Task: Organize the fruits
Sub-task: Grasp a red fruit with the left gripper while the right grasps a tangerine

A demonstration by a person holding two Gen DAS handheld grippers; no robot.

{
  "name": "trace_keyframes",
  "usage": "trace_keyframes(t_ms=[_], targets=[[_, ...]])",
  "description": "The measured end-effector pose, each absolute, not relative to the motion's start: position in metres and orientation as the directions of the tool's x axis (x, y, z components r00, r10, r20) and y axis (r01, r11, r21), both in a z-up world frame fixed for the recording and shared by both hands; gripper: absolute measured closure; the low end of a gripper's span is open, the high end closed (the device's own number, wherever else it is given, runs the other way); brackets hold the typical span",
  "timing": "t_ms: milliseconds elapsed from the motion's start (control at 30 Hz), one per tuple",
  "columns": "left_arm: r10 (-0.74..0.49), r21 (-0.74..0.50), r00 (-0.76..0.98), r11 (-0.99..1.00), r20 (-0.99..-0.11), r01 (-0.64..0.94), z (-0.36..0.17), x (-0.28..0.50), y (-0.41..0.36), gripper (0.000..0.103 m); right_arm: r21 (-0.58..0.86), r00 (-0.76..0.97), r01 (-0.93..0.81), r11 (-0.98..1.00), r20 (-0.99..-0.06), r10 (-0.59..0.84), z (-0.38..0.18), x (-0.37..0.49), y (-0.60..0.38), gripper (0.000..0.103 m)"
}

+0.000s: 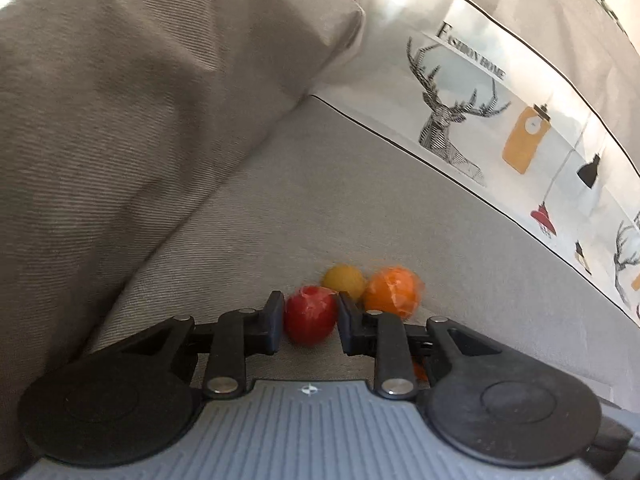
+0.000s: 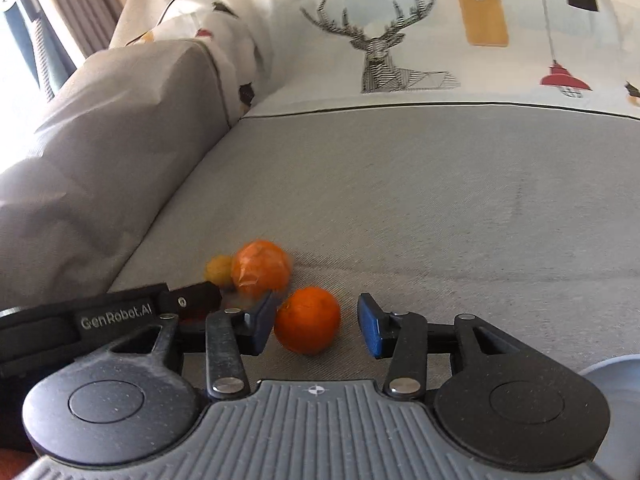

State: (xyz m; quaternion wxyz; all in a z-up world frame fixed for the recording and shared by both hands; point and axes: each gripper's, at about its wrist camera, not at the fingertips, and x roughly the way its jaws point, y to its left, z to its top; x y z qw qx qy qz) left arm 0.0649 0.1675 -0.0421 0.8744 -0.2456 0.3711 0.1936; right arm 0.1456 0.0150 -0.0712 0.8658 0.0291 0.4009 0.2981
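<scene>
"FASHION HOME" is printed above a line-drawn stag's head on the white patterned cushion cover [image 2: 440, 40] behind your work, and "GenRobot.AI" stands in white letters on the side of your left gripper where it shows in the right wrist view.

Your left gripper [image 1: 310, 320] has its jaws set close on either side of a round, glossy red fruit wrapped in clear film [image 1: 310, 314]; the pads look to be touching it, though the frame is blurred.

Just beyond it lie a small round yellow fruit [image 1: 344, 280] and an orange fruit in crinkled clear film [image 1: 394, 290], side by side on the grey woven sofa seat [image 2: 440, 200].

Your right gripper [image 2: 318, 326] has its jaws spread wide around a bare round orange fruit [image 2: 308, 318], which rests on the seat against the left pad, apart from the blue right pad.
</scene>
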Motion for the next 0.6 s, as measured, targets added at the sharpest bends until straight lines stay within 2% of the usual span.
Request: trace_keyframes(t_ms=[133, 367, 600], targets=[[0.173, -0.287, 0.646, 0.79, -0.744, -0.542, -0.041, 0.057, 0.172, 0.073, 0.234, 0.51, -0.53, 0.815, -0.68, 0.527, -0.072, 0.141, 0.024, 0.066], [0.172, -0.307, 0.666, 0.786, -0.726, -0.537, -0.033, 0.048, 0.169, 0.073, 0.239, 0.558, -0.539, 0.807, -0.616, 0.556, -0.037, 0.125, 0.0, 0.067], [0.13, -0.319, 0.743, 0.845, -0.656, -0.43, -0.009, 0.029, 0.141, 0.073, 0.221, 0.647, -0.515, 0.829, -0.535, 0.544, 0.014, 0.094, -0.06, 0.067]])
